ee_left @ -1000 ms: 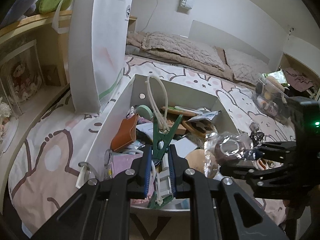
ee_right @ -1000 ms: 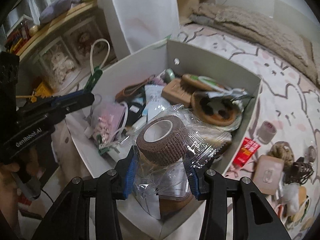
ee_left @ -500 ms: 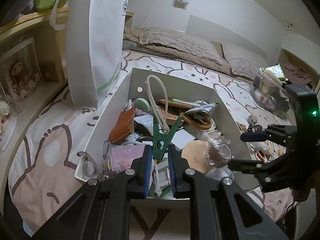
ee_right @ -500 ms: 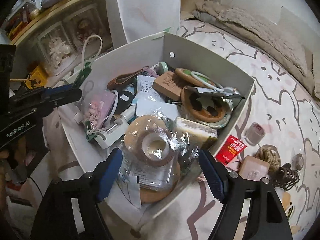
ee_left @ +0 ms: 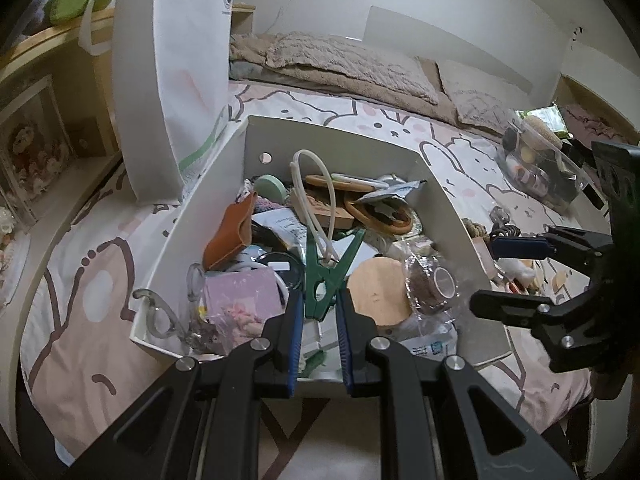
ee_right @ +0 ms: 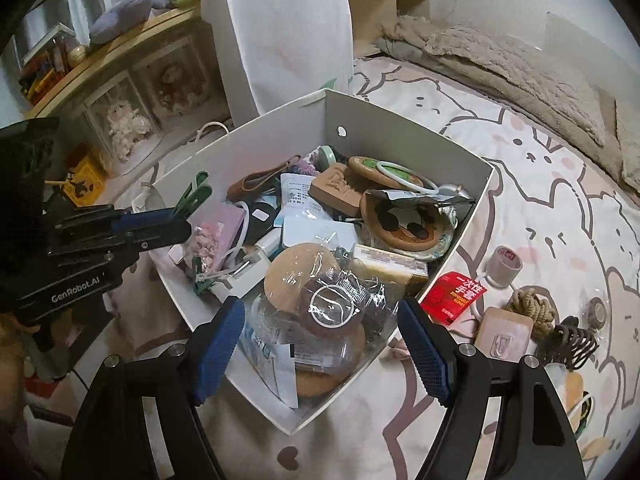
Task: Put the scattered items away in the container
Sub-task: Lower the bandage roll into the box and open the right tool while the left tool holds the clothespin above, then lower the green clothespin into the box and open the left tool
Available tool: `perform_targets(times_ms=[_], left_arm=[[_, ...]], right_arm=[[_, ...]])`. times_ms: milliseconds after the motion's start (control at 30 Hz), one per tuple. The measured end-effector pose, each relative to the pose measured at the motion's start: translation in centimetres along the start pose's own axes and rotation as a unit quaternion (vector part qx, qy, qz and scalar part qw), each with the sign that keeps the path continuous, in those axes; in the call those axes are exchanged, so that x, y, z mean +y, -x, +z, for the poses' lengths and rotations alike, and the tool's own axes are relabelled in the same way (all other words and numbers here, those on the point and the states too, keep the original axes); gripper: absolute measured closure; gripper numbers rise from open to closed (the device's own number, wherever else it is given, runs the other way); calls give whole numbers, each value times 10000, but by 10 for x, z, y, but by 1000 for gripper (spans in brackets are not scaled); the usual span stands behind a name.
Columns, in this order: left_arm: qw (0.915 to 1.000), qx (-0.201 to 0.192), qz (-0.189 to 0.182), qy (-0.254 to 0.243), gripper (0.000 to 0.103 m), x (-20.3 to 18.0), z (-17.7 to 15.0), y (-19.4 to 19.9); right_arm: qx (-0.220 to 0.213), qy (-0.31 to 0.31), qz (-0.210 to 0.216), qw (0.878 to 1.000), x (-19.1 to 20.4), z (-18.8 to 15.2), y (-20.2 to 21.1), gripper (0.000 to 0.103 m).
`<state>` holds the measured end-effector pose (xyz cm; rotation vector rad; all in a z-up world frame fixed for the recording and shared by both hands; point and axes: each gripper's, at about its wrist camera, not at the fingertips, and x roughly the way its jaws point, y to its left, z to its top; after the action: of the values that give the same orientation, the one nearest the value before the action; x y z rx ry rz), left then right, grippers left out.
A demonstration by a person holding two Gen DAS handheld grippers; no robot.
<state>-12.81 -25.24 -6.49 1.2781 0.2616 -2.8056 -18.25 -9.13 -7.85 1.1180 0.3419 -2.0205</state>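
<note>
The white box [ee_right: 400,140] sits on the bed, full of small items. My right gripper [ee_right: 320,344] hangs open over its near corner; a brown tape roll in clear wrap [ee_right: 332,308] lies in the box beneath the spread jaws, touched by neither pad. My left gripper [ee_left: 316,320] is shut on a green clip [ee_left: 324,276] with a white loop, held above the box's [ee_left: 328,140] near edge. From the right wrist view the left gripper [ee_right: 176,220] and the green clip [ee_right: 196,196] show at the box's left wall. The tape roll [ee_left: 434,284] rests beside a round wooden disc.
Loose on the bedsheet right of the box lie a red packet [ee_right: 454,298], a pink tape roll [ee_right: 506,266], a rope knot [ee_right: 532,308], a pink case [ee_right: 504,332] and a dark hair claw [ee_right: 572,344]. A tall white paper bag [ee_right: 288,32] stands behind the box. A clear tub [ee_left: 540,168] sits far right.
My right gripper opened wide and let the wrapped tape roll drop into the box, then drew back a little. The left gripper kept its hold on the green clip.
</note>
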Motion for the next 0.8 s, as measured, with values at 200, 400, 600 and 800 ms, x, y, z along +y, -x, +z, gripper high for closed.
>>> perform_targets(times_ms=[200,400,600,800], left_arm=[[9999,157,-43,-33,87,-8,4,-6],[9995,182,248,-55,77,-10,4,-9],[9994,110,336,-9,68,-5,3,-3],[9993,104,355,-17,68,-5,3,-1]], right_arm=[[8,-59,26,10000,1,1,-3,24],[-26,-88,60,9999,1,4,-3,24],[-47,-77,83,9999,2,6,-3,24],[-48,-74,81,9999,3,5,-3,24]])
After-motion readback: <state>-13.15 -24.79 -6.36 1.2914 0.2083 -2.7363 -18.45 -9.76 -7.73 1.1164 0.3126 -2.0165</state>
